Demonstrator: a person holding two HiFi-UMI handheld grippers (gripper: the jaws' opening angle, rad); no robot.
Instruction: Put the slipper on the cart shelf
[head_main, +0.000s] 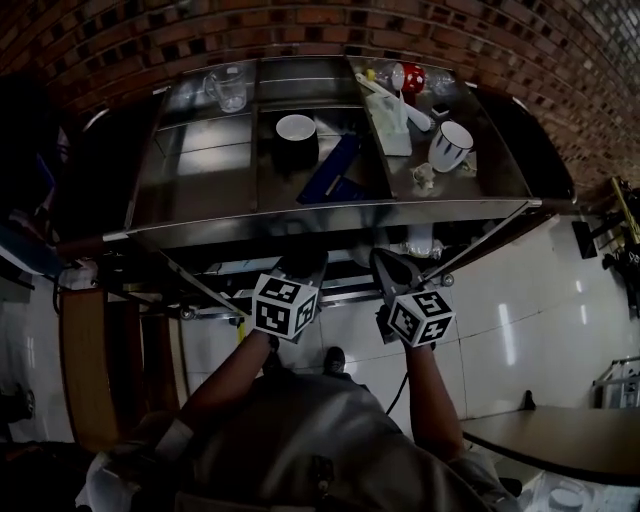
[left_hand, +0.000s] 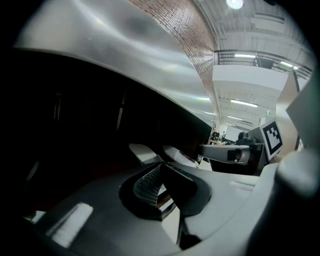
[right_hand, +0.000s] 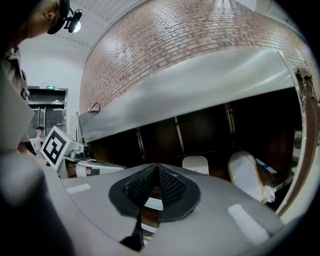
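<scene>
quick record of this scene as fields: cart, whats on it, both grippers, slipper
cart: steel cart, seen from above
top shelf: clear glass, black cup with white inside, striped white mug, blue item
left gripper: jaws together, nothing between them
right gripper: jaws together, nothing between them
gripper position: both low in front of the cart, pointing under its top shelf
below the top shelf: pale slipper-like shape, dim, apart from both grippers
held: nothing
</scene>
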